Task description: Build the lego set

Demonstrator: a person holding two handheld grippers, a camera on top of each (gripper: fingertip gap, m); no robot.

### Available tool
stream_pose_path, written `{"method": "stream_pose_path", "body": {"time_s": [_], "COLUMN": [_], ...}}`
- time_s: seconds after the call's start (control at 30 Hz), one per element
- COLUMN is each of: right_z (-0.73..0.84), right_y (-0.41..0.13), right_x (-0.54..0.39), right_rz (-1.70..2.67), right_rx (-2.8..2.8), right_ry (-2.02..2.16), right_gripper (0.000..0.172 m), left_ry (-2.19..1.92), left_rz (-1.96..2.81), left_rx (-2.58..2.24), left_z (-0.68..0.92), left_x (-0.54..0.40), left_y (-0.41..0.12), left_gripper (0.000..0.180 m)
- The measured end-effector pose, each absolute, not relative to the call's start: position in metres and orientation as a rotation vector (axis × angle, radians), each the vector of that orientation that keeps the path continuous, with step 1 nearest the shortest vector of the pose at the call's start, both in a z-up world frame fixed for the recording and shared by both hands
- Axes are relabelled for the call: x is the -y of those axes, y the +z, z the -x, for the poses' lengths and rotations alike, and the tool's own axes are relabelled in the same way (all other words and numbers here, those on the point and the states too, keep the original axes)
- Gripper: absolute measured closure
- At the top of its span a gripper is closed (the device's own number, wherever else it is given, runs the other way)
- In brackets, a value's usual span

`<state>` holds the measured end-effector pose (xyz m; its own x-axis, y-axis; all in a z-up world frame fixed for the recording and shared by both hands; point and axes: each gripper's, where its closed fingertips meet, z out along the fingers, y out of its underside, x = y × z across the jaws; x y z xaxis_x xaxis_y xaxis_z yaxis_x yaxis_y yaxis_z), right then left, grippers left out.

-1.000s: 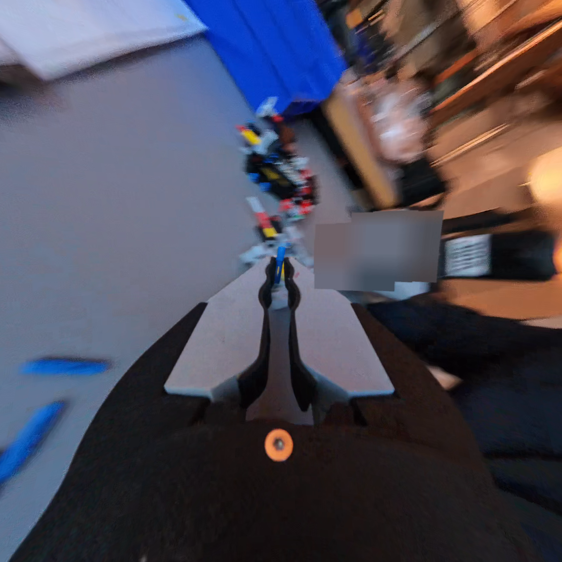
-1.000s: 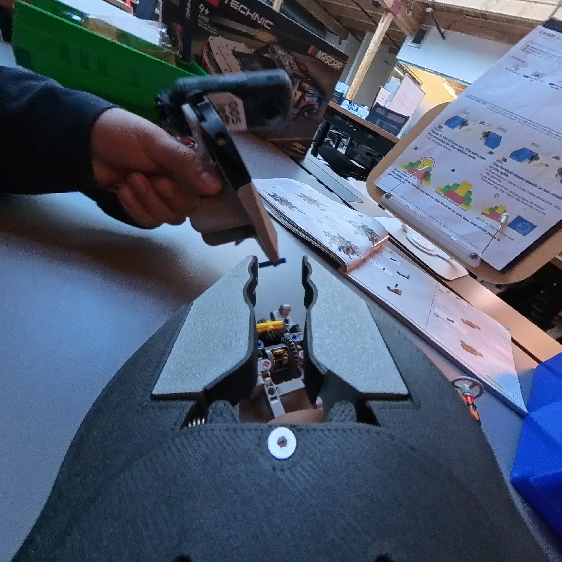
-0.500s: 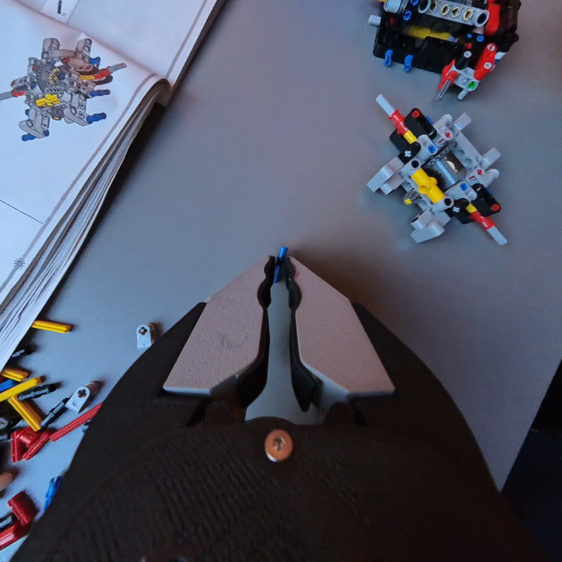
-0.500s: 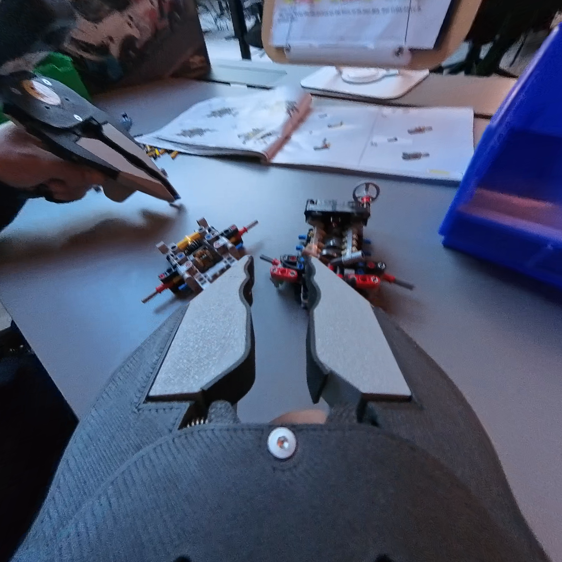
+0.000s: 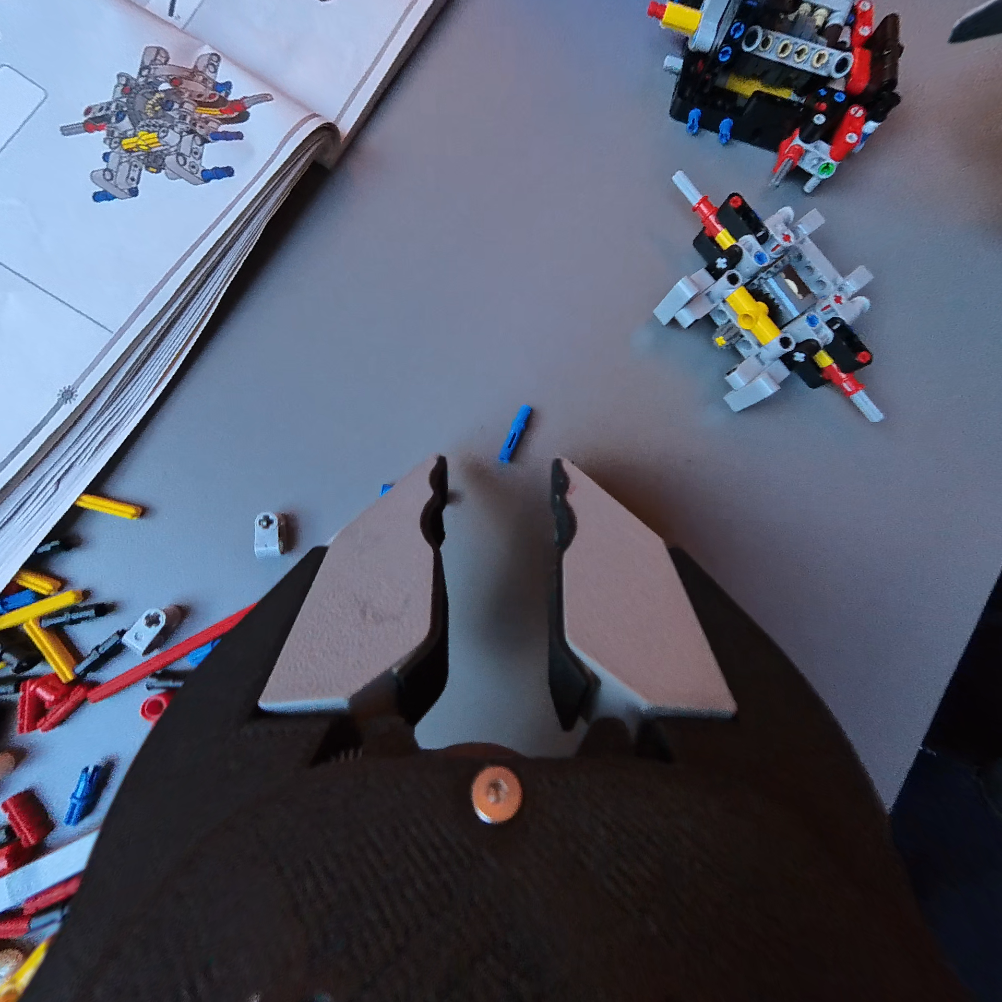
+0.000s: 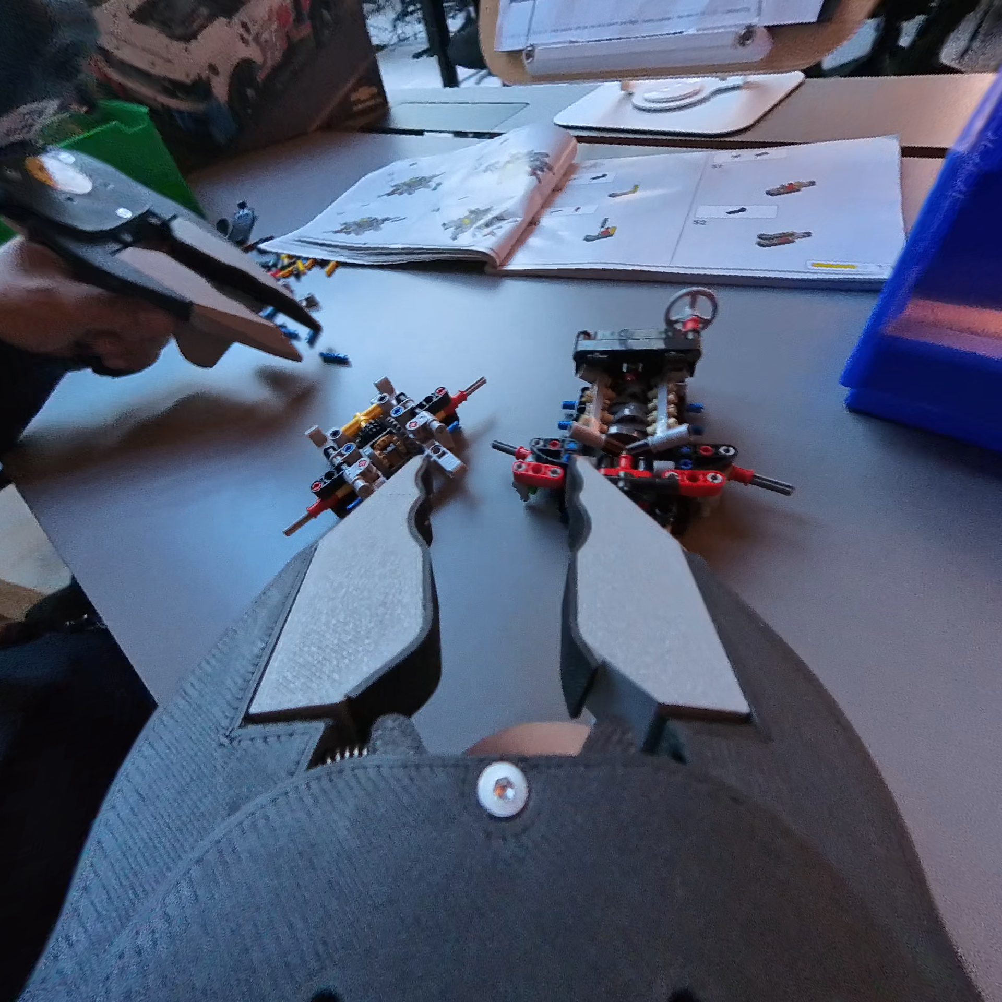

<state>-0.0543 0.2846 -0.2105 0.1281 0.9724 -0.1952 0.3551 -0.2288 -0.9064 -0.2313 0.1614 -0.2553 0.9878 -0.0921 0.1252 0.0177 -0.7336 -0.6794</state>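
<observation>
My left gripper point(image 5: 499, 466) is open above the grey table point(image 5: 434, 271). A small blue pin point(image 5: 515, 432) lies free on the table just past its fingertips, touching neither pad. The same pin point(image 6: 334, 357) shows in the right wrist view below the left gripper point(image 6: 303, 339). My right gripper point(image 6: 496, 469) is open and holds nothing. It hovers between a small grey, black and yellow gear assembly point(image 6: 387, 434) on its left and a larger black and red chassis with a steering wheel point(image 6: 634, 417) on its right. Both assemblies also show in the left wrist view point(image 5: 764, 303) point(image 5: 781, 81).
An open instruction booklet point(image 5: 135, 190) lies at the far left, with loose red, yellow and blue parts point(image 5: 54, 650) beside it. A blue bin point(image 6: 943, 303) stands at the right. A toy box point(image 6: 244, 65) and a board on a white stand point(image 6: 678, 92) stand behind. My right fingertips sit around 25 centimeters from my left ones.
My left gripper, shut on the blue pin before, has opened and the pin now lies on the table. My right gripper has opened wider, after releasing the gear assembly onto the table.
</observation>
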Motion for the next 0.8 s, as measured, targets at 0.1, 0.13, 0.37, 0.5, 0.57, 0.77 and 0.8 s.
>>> {"method": "stream_pose_path", "body": {"time_s": [0.1, 0.13, 0.37, 0.5, 0.57, 0.77, 0.8], "right_z": [0.053, 0.053, 0.073, 0.087, 0.085, 0.059, 0.054], "right_y": [-0.21, -0.211, -0.221, -0.227, -0.235, -0.249, -0.252], "right_x": [-0.295, -0.298, -0.263, -0.225, -0.221, -0.248, -0.254], "right_rz": [1.746, 1.761, 1.757, 1.694, 1.68, 1.8, 1.82], "right_rx": [1.231, 1.216, 1.444, 1.68, 1.755, 1.666, 1.641], "right_ry": [1.085, 1.062, 0.941, 0.858, 0.788, 0.721, 0.698], "right_gripper": [0.116, 0.114, 0.112, 0.112, 0.112, 0.113, 0.113], "left_ry": [-0.179, -0.17, -0.108, -0.059, -0.008, 0.054, 0.057], "left_rz": [2.37, 2.365, 2.34, 2.358, 2.36, 2.36, 2.358], "left_rx": [-0.021, -0.005, 0.038, 0.049, 0.056, 0.057, 0.058], "left_z": [0.235, 0.237, 0.24, 0.243, 0.247, 0.247, 0.246], "left_x": [-0.159, -0.159, -0.165, -0.16, -0.156, -0.148, -0.147], "left_y": [-0.254, -0.253, -0.251, -0.256, -0.258, -0.264, -0.264], "left_gripper": [0.14, 0.137, 0.127, 0.127, 0.128, 0.127, 0.125]}}
